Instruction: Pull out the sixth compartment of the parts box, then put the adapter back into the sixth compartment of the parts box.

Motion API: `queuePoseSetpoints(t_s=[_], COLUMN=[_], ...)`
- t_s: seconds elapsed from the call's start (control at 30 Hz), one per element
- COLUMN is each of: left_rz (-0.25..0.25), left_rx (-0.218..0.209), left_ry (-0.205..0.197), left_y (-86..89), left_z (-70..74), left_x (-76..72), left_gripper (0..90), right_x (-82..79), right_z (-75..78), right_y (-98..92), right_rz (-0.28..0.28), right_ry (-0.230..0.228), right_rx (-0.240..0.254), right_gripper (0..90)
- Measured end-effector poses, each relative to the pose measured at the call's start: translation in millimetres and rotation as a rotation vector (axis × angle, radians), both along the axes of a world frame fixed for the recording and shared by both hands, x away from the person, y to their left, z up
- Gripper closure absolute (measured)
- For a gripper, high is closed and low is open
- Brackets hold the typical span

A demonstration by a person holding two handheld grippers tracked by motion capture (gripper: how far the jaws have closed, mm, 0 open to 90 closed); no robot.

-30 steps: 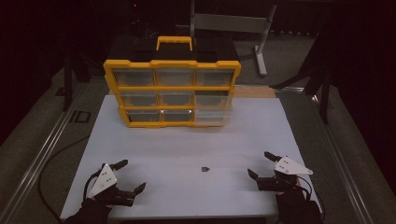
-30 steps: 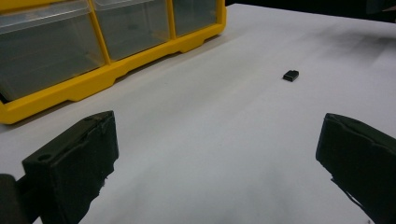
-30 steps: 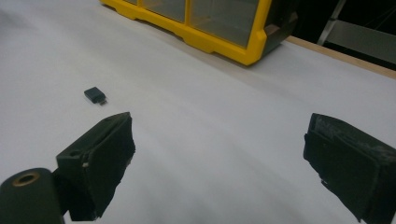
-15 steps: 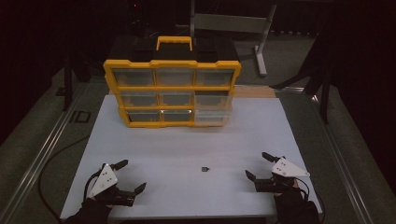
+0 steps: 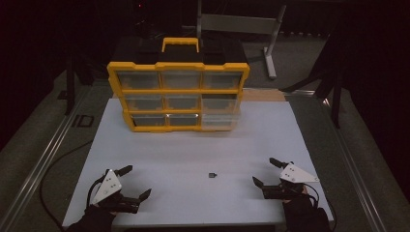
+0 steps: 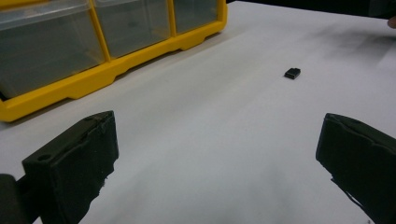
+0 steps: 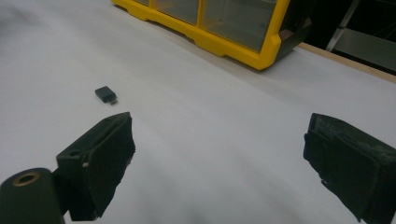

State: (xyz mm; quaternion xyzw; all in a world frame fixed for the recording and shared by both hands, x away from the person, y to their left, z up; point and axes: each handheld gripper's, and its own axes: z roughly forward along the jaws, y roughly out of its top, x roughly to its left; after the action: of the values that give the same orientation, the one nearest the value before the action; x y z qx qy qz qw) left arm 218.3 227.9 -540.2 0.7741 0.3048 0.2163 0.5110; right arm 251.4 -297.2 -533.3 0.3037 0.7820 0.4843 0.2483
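Observation:
A tiny black plug-like part (image 5: pixel 212 174) lies flat on the white table (image 5: pixel 193 145) near the front, between both hands. It also shows as the small black part (image 6: pixel 292 73) and the small black part (image 7: pixel 106 94). My left gripper (image 5: pixel 135 182) rests at the front left, jaws wide apart and empty. My right gripper (image 5: pixel 267 171) sits at the front right, open too, with nothing between its jaws. A yellow drawer organiser (image 5: pixel 178 95) with clear drawers stands upright at the back of the table.
The organiser's yellow base (image 6: pixel 116 70) runs along the upper left of the left gripper view, and its corner (image 7: pixel 261 51) is at the top of the right gripper view. A metal stand (image 5: pixel 270 43) rises behind the table. Dark floor lies on both sides.
The right gripper has shifted slightly left and toward the table's front. The left gripper and the small black part have stayed put.

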Motion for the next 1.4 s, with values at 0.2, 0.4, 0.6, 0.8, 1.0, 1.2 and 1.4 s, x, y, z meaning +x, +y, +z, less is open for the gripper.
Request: queuePoseSetpoints(t_s=[0.2,0.4,0.6,0.8,1.0,1.2,1.4], left_rz=[-0.003,-0.001,-0.001,-0.011,-0.038,-0.074,-0.109], left_rx=[0.001,0.01,0.005,0.0,0.02,0.03,0.042], left_ry=[0.006,0.016,0.017,0.016,0.011,0.006,0.002], left_y=[-0.1,-1.7,-2.9,-4.8,-9.9,-15.7,-25.4], left_z=[-0.6,-0.5,3.0,16.8,30.7,46.6,62.6], left_x=[1.3,1.9,2.0,2.2,5.6,10.2,17.4], left_gripper=[0.0,0.0,0.0,0.0,0.0,0.0,0.0], right_x=[0.1,-1.3,-2.7,-3.7,-4.5,-4.6,-4.7], right_z=[-0.8,0.7,1.5,2.0,2.9,3.4,4.0], right_y=[3.2,2.2,1.8,4.0,4.2,4.1,3.3], right_rz=[0.015,0.015,0.021,0.032,0.033,0.031,0.036], right_ry=[-0.003,-0.014,-0.022,-0.026,-0.029,-0.025,-0.028], right_rx=[-0.011,-0.009,-0.004,-0.007,-0.004,0.001,0.011], right_gripper=[8.6,8.6,8.6,8.6,8.6,8.6,8.6])
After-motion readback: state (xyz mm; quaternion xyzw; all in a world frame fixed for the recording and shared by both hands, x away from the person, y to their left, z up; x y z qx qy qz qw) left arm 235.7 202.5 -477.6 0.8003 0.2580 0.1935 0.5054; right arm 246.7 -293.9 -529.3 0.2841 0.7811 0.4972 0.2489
